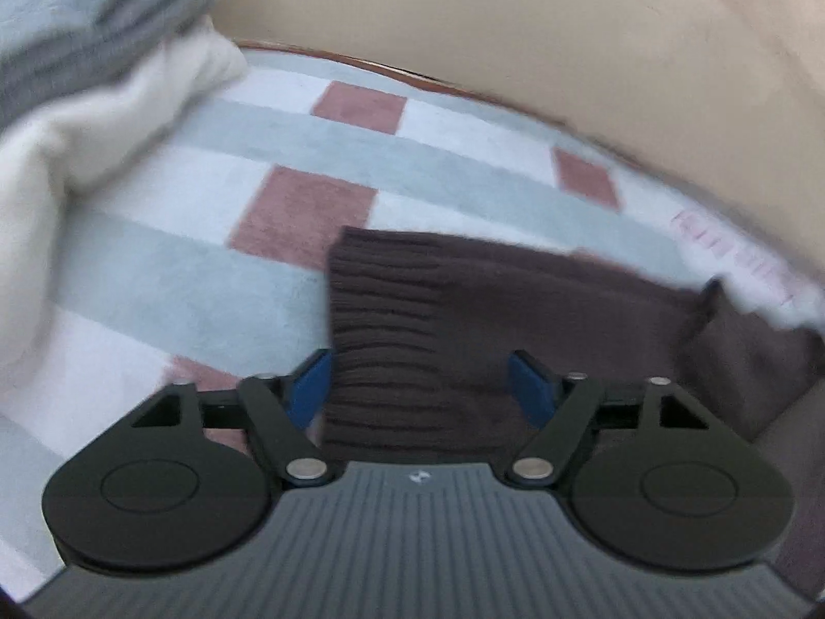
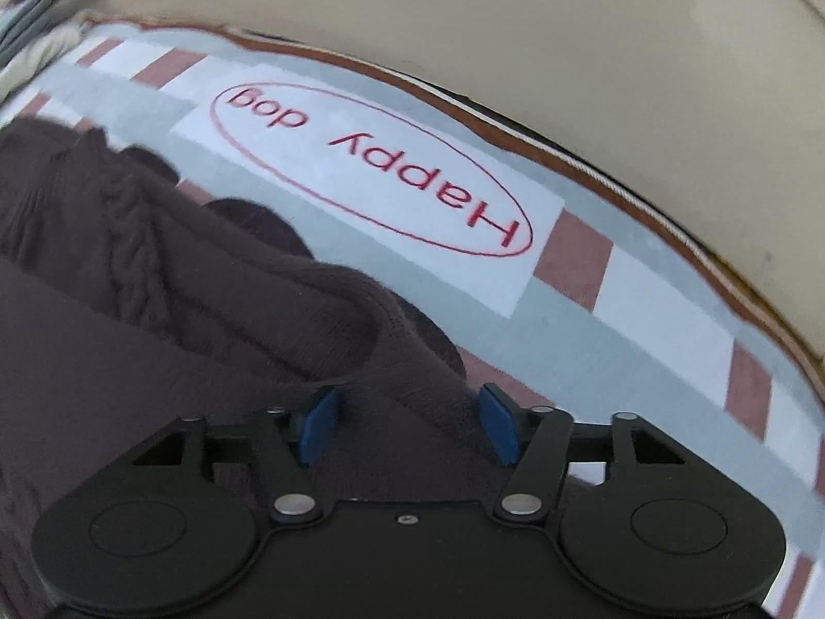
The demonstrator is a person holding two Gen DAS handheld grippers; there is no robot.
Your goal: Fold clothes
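Observation:
A dark brown knit sweater (image 1: pixel 464 309) lies on a checked towel (image 1: pixel 206 268) of pale blue, white and dusty pink. Its ribbed hem runs under my left gripper (image 1: pixel 420 387), whose blue pads (image 1: pixel 309 387) stand apart on either side of the hem without pinching it. In the right wrist view the sweater (image 2: pixel 154 283) fills the left half, with a cable-knit ridge and a raised fold. That fold passes between the blue pads of my right gripper (image 2: pixel 410 423), which is open just above it.
Folded grey garments (image 1: pixel 77 10) sit on a cream one (image 1: pixel 77 129) at the far left. The towel (image 2: pixel 361 268) carries a red "Happy dog" oval (image 2: pixel 371 170). A brown edge (image 2: pixel 670 227) borders it, with a beige surface (image 2: pixel 515 26) beyond.

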